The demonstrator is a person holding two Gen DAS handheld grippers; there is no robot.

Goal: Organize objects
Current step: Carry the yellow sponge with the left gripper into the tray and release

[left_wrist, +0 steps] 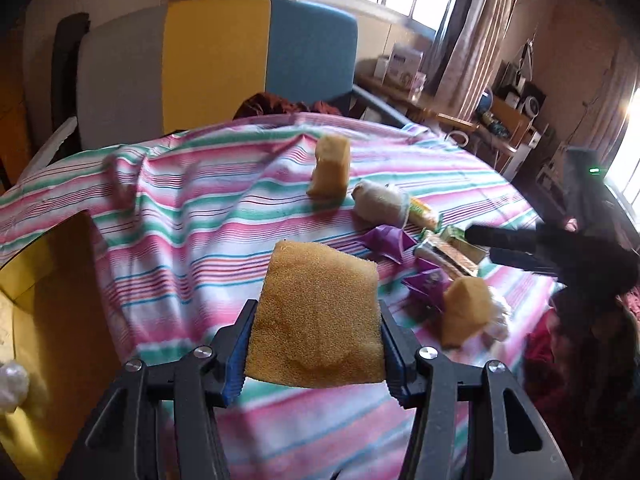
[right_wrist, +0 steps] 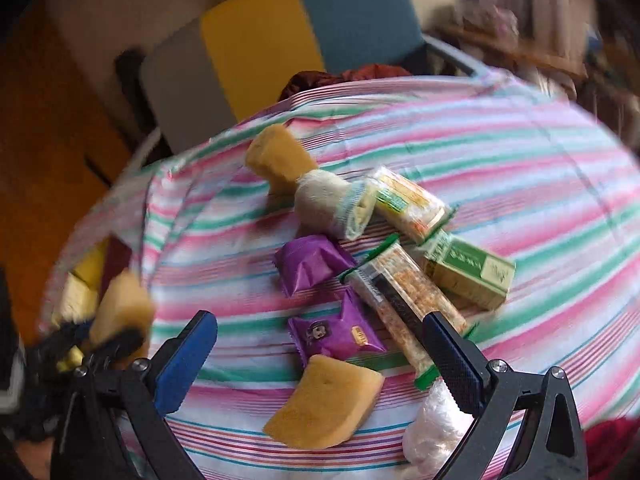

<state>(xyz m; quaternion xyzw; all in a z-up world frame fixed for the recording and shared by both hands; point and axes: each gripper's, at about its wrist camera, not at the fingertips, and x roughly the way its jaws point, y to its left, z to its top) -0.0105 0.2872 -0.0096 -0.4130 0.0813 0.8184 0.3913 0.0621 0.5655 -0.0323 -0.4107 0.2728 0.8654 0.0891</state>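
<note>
A yellow sponge point(left_wrist: 316, 316) is clamped between the pads of the left gripper point(left_wrist: 316, 344), held above the striped cloth point(left_wrist: 180, 216). The right gripper point(right_wrist: 320, 356) stands open, holding nothing, over purple packets point(right_wrist: 308, 264); a second sponge point(right_wrist: 324, 404) lies at its six o'clock.

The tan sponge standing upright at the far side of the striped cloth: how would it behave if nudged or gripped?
The upright sponge stands on a narrow end on wrinkled striped cloth, so a nudge would probably tip it. Its porous foam looks light and squashy, likely yielding under the pads.
</note>
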